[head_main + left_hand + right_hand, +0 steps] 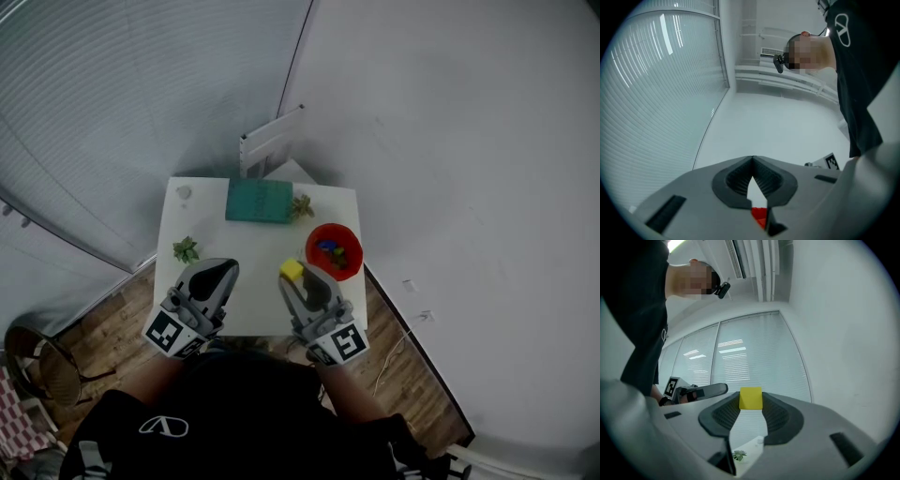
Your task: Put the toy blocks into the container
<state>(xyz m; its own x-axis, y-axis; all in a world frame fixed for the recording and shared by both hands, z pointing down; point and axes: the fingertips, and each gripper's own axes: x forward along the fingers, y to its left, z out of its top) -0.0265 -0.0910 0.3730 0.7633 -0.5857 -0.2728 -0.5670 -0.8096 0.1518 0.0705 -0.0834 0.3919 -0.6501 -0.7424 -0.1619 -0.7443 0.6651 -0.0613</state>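
My right gripper is shut on a yellow toy block, held up over the front right of the small white table. In the right gripper view the yellow block sits pinched between the tips of the dark pads. A red bowl with several coloured blocks stands at the table's right edge, just beyond the right gripper. My left gripper hangs over the front left of the table, its jaws shut tip to tip with nothing between them.
A teal box lies at the table's back edge, with a small green plant beside it. Another plant sits near the left edge. A white panel stands behind the table, a chair at the lower left on the wooden floor.
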